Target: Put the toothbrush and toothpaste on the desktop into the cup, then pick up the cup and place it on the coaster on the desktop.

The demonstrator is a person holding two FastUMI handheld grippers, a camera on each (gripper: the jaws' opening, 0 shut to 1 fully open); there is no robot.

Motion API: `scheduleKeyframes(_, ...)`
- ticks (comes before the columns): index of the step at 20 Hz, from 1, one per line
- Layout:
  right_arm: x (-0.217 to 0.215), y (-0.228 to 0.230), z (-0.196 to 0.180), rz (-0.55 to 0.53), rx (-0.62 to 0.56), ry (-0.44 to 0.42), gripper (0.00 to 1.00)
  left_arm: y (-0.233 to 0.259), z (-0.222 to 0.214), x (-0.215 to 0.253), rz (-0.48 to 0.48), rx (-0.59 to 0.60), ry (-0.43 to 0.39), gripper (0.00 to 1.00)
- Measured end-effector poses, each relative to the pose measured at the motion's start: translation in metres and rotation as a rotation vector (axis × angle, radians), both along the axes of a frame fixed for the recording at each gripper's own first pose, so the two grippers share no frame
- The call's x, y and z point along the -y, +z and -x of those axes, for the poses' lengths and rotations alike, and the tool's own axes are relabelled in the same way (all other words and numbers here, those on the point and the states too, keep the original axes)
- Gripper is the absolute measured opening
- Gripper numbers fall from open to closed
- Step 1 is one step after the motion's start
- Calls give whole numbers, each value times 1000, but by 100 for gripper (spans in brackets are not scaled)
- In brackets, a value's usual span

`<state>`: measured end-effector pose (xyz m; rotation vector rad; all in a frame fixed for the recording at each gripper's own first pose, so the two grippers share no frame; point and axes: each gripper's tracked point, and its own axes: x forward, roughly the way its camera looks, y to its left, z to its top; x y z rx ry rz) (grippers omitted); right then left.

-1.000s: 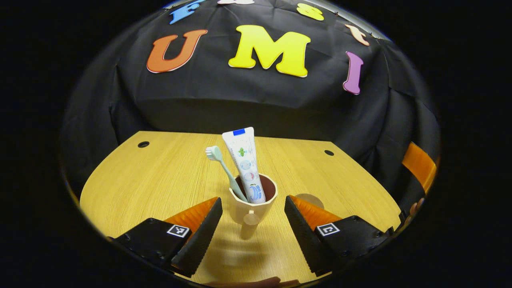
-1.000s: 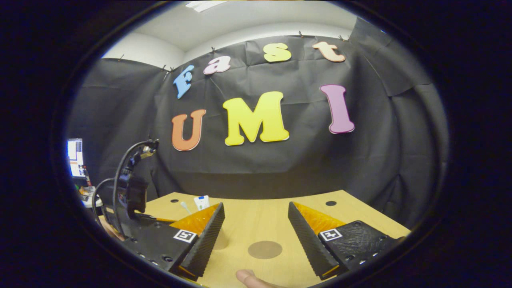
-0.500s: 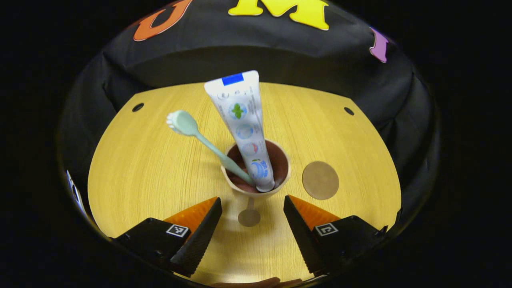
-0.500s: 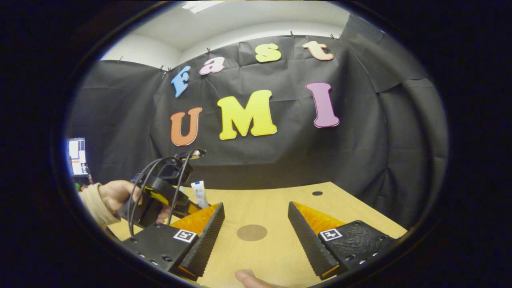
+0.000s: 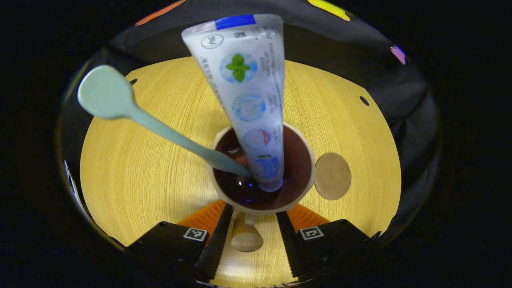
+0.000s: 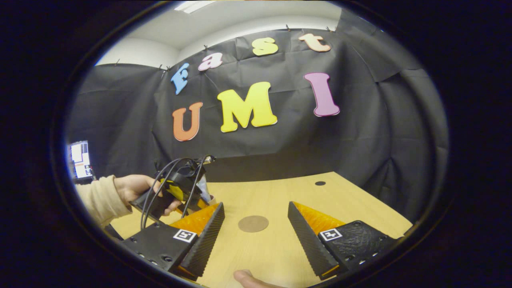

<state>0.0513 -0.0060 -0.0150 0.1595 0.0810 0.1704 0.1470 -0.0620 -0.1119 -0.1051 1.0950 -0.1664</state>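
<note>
A cream cup (image 5: 218,188) with a dark inside fills the middle of the left gripper view. A mint toothbrush (image 5: 160,128) and a white toothpaste tube (image 5: 250,96) stand in it, leaning out. My left gripper (image 5: 253,214) is open. Its fingers flank the cup's knob handle (image 5: 246,237) without touching it. A round brown coaster (image 5: 333,176) lies on the wooden table right of the cup. My right gripper (image 6: 256,205) hovers open and empty over the table, with the coaster (image 6: 253,223) ahead between its fingers.
In the right gripper view, a hand in a beige sleeve (image 6: 100,196) holds the left gripper (image 6: 176,192) with its cables at the left. The table (image 5: 140,180) has small round holes near its back edge. A thumb tip (image 6: 246,277) shows at the bottom.
My left gripper has moved in close above the cup, bringing its fingers to either side of the handle and somewhat nearer together. The right gripper has barely shifted.
</note>
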Motion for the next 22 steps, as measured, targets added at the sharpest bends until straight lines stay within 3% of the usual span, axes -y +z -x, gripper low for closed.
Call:
scheduleKeyframes(2, 1, -2, -2, -14, -10, 0, 96, 9, 0, 2, 25, -8, 2, 55)
scheduleKeyframes(3, 4, -2, -3, -11, -14, -8, 96, 17, -1, 1, 19, -4, 6, 55)
scheduleKeyframes(4, 7, -4, -3, -12, -18, -19, 95, 26, -2, -1, 0, 9, -1, 40)
scheduleKeyframes(6, 6, 1, -2, -33, -10, -22, 96, 41, -3, -8, -20, 16, 12, 31)
scheduleKeyframes(7, 5, 1, -2, -34, -12, -17, 96, 50, -4, -7, -4, 18, 21, 30)
scheduleKeyframes(9, 7, 0, -2, -21, -16, -20, 99, 23, -3, -23, 26, 11, 21, 30)
scheduleKeyframes(13, 0, 1, 3, 9, -4, -11, 96, 55, 0, 0, 3, 47, 17, 29)
scheduleKeyframes(19, 14, 0, 3, 24, 16, -61, 96, 103, 4, 45, -49, 171, -92, 25)
scheduleKeyframes(22, 19, -7, 2, -16, -14, -57, 96, 113, 5, 68, -43, 167, -123, 24)
